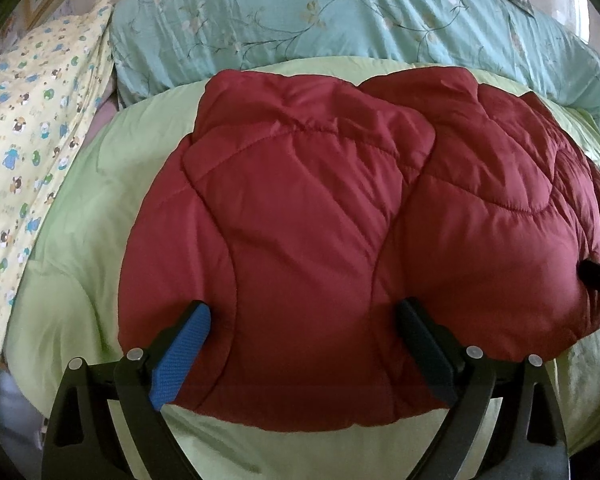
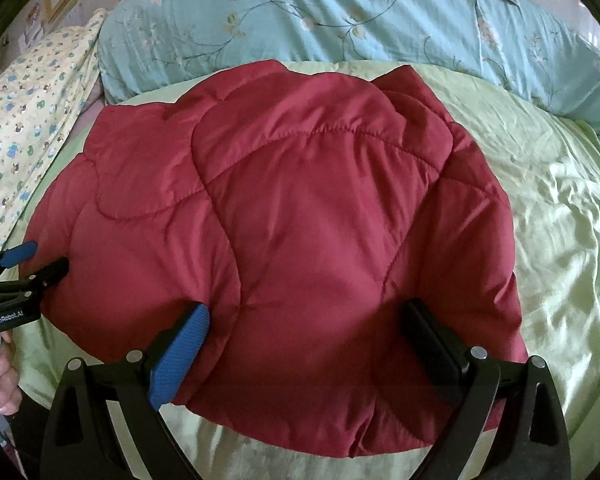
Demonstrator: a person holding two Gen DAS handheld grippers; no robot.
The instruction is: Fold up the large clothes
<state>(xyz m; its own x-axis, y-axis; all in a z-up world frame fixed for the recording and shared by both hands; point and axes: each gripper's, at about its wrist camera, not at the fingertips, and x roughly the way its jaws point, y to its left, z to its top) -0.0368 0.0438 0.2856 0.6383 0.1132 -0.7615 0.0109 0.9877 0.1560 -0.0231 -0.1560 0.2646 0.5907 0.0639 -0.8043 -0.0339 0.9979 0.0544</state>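
A dark red quilted puffer jacket point(image 1: 320, 216) lies folded in a thick bundle on a light green bedspread point(image 1: 80, 240); it also fills the right wrist view point(image 2: 280, 220). My left gripper point(image 1: 304, 312) is open, its fingers spread over the bundle's near left edge. My right gripper point(image 2: 306, 312) is open, its fingers spread over the bundle's near right edge. The left gripper also shows at the left edge of the right wrist view point(image 2: 40, 258). A finger of the right gripper shows at the right edge of the left wrist view point(image 1: 598, 276).
A teal floral quilt point(image 1: 340, 20) lies bunched along the far side of the bed. A yellow cartoon-print pillow point(image 1: 28, 128) lies at the left. The green bedspread point(image 2: 560, 220) stretches wrinkled to the right of the jacket.
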